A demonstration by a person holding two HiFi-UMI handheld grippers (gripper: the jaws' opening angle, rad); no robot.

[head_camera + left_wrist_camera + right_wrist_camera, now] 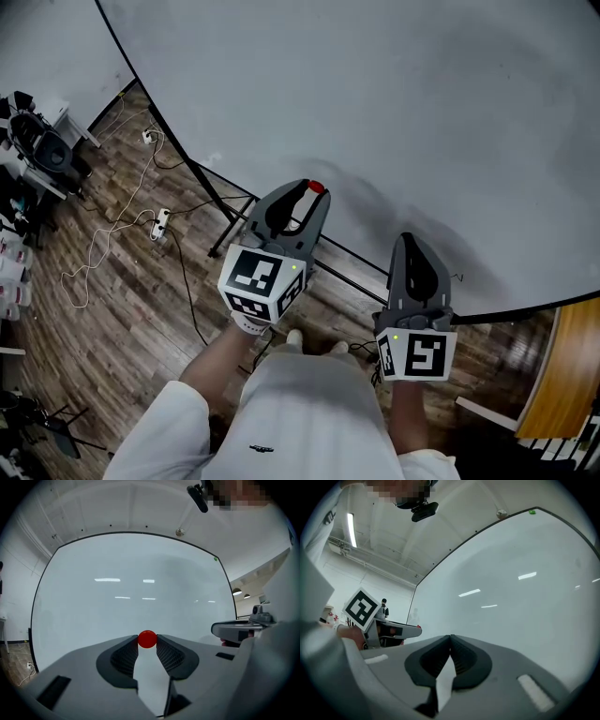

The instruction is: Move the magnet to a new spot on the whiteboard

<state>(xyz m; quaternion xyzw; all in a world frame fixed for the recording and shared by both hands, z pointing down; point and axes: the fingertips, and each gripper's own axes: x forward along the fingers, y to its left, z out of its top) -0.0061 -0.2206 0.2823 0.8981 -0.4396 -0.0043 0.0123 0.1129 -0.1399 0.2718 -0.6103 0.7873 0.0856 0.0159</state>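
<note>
Wooden floor [103,281] strewn with loose cables [141,220] lies at far left, outside the black frame edge of the whiteboard [394,103]. The left gripper [310,191] is clamped on the red magnet [317,187] at its jaw tips, in front of the board's lower part. Whether the magnet touches the surface cannot be judged. Blank board extends widely above and to both sides. The right gripper [410,242], jaws pressed together and empty, is held just beside the left, close to the board's bottom edge.
</note>
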